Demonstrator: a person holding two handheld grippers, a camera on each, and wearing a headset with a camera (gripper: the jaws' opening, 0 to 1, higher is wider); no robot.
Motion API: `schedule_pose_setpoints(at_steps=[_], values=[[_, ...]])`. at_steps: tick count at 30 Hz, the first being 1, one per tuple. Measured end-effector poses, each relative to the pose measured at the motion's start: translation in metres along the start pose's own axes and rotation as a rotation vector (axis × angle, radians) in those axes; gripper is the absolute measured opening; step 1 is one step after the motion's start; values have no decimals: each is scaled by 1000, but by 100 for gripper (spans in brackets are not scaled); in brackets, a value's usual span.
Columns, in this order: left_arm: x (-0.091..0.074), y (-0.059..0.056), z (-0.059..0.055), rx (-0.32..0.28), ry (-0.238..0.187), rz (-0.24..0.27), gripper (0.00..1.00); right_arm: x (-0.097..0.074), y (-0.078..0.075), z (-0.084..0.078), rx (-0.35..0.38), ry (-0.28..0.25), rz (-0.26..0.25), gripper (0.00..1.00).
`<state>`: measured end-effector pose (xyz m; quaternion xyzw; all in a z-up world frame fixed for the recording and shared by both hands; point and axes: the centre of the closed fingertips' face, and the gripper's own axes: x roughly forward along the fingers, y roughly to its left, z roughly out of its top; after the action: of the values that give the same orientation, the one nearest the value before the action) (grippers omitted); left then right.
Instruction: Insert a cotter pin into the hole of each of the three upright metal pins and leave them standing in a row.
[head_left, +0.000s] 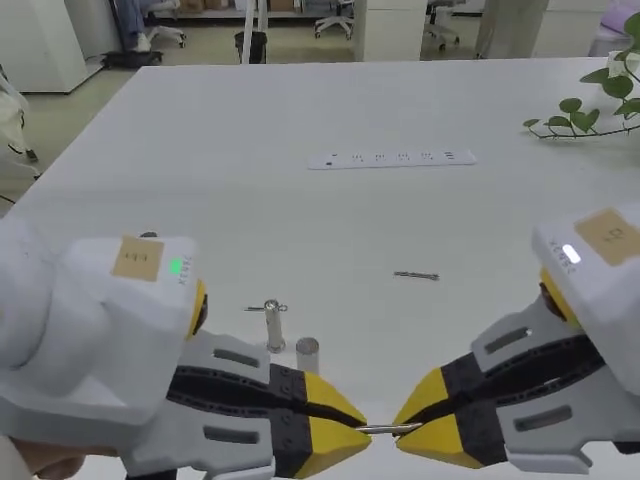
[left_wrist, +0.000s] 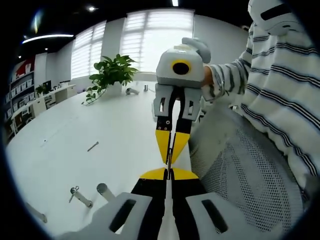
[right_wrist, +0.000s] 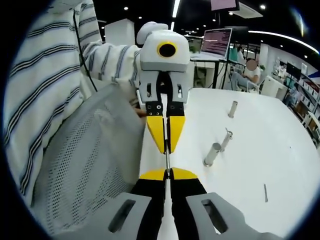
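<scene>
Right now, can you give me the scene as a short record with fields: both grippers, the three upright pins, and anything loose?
left gripper: jaws shut on one end of the held cotter pin
right gripper: jaws shut on its other end
pinned upright pin: standing, cotter pin through its top
bare upright pin: standing beside it, no cotter pin
third upright pin: standing farther off, no cotter pin seen
loose cotter pin: lying on the table

I look over a broad white table (head_left: 300, 120) with a power strip (head_left: 392, 158) lying on it. Office chairs (head_left: 335, 18) stand on the floor beyond. Windows with blinds (left_wrist: 150, 35) glow behind a leafy plant (left_wrist: 112, 72). Strip lights (right_wrist: 176, 7) cross a dark ceiling above a lit monitor (right_wrist: 216, 41).
</scene>
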<state>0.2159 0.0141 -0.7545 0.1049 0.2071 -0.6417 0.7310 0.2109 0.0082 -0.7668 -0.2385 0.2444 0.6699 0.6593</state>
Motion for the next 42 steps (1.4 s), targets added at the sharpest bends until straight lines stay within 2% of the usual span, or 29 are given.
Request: schedule_pose_setpoints(at_steps=[5, 8, 22, 29, 37, 42], values=[[0, 2, -1, 1, 0, 0, 1, -1, -1, 2, -4, 3, 3, 4], [1, 4, -2, -30, -4, 9, 1, 0, -3, 1, -6, 10, 0, 4], [-1, 13, -5, -80, -39, 31, 2, 5, -10, 2, -1, 24, -1, 4], [0, 16, -7, -95, -41, 37, 8, 8, -15, 5, 7, 17, -4, 4], [-3, 33, -24, -138, -23, 104, 23, 5, -37, 2, 29, 14, -48, 4], [-7, 49, -33, -143, -20, 169, 23, 5, -50, -1, 49, 18, -70, 4]])
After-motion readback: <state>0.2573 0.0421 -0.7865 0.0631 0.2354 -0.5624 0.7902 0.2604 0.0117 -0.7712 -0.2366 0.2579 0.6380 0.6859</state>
